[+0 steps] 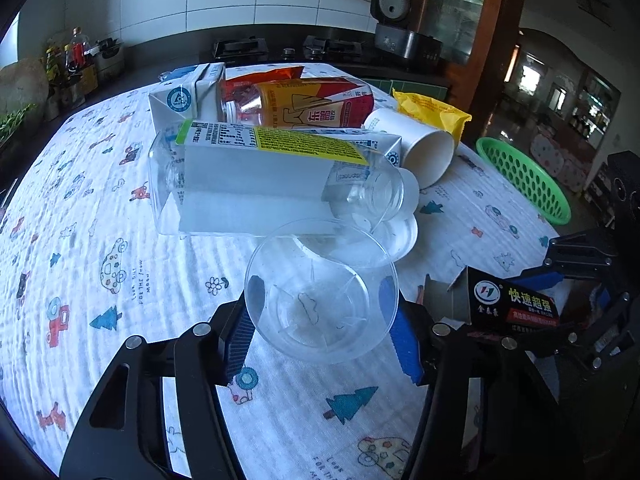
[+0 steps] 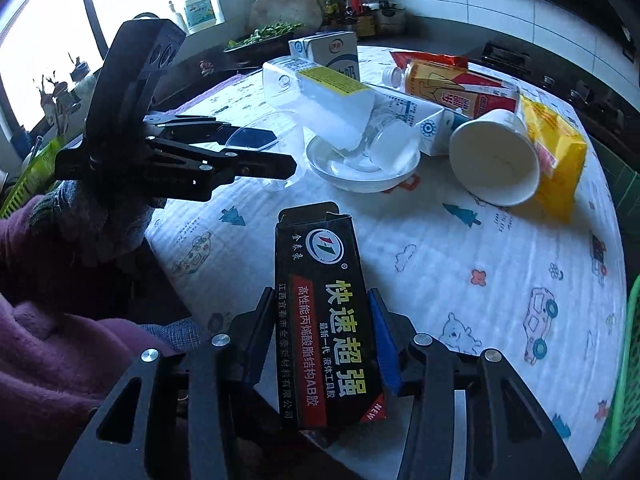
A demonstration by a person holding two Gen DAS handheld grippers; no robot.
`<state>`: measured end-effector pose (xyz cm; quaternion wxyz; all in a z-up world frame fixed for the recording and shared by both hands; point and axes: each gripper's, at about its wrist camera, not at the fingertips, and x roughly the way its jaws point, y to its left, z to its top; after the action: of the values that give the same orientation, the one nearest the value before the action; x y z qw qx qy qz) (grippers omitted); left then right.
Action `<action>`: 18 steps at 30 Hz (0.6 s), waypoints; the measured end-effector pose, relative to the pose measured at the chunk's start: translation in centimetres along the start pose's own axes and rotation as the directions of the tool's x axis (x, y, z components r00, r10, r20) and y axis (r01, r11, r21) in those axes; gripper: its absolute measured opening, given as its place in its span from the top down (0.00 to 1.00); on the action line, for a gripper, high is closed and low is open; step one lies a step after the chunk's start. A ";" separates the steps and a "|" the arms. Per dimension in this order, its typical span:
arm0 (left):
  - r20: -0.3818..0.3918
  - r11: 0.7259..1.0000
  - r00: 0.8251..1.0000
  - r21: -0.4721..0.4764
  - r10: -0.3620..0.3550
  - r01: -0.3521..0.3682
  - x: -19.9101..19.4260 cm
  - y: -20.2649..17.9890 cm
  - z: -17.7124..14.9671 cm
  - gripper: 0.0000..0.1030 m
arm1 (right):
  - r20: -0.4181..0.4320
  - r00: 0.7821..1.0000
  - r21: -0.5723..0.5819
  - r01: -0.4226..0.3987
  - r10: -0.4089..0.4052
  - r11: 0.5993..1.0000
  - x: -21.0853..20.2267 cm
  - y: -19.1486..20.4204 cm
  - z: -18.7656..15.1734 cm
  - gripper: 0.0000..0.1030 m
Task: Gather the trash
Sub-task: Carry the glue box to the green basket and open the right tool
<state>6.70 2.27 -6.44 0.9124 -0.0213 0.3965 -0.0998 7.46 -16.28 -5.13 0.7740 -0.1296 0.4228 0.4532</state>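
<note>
Currently: left hand-held gripper (image 1: pixel 320 322) has the clear plastic cup (image 1: pixel 322 288) between its jaws, right hand-held gripper (image 2: pixel 320 344) clamped on the black glue box (image 2: pixel 324 320).

Left: blue pads sit against both sides of the cup, cup open end facing away toward the pile; can't tell whether it's lifted off the table (image 1: pixel 120 208). Right: box is pinched by its long sides, open flap end pointing away, held over the patterned cloth. Rest of the trash is heaped mid-table: clear square bottle (image 1: pixel 256 184) lying on its side, milk carton (image 1: pixel 188 96) behind it, orange-label bottle (image 1: pixel 316 108), white paper cup (image 1: pixel 416 148) tipped over, yellow wrapper (image 1: pixel 432 114), white lid (image 2: pixel 360 164). Green basket (image 1: pixel 524 180) sits at the table's right edge, well apart from both held items.
</note>
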 end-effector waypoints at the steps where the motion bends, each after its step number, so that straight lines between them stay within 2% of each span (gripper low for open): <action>1: 0.001 1.000 1.000 0.002 -0.004 0.004 -0.2 -0.1 -0.1 0.43 | 0.010 1.000 0.017 0.004 -0.004 1.000 -0.4 0.0 -0.3 0.57; 6: 0.025 0.999 0.999 0.024 -0.029 0.028 -1.9 -0.9 0.0 0.43 | 0.078 0.996 0.110 0.031 -0.040 0.993 -2.5 -1.1 -1.1 0.57; 9: 0.043 0.998 0.998 0.041 -0.056 0.054 -2.8 -1.8 0.5 0.43 | 0.121 0.988 0.188 0.070 -0.094 0.980 -4.4 -2.4 -1.8 0.57; 12: 0.051 0.994 0.994 0.066 -0.092 0.088 -3.1 -3.1 1.5 0.43 | 0.156 0.972 0.267 0.132 -0.178 0.955 -6.5 -4.3 -2.6 0.57; 15: 0.054 0.988 0.990 0.093 -0.128 0.123 -2.8 -4.7 2.8 0.43 | 0.176 0.943 0.358 0.206 -0.283 0.911 -9.2 -7.1 -3.6 0.57; 18: 0.053 0.980 0.985 0.119 -0.167 0.160 -2.1 -6.7 4.4 0.43 | 0.169 0.901 0.448 0.292 -0.401 0.845 -11.8 -10.5 -4.5 0.57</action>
<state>7.39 -4.03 -1.10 0.9129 -0.0044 0.3580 -0.1962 10.81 -31.78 -0.68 0.9010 0.0211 0.3746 0.2181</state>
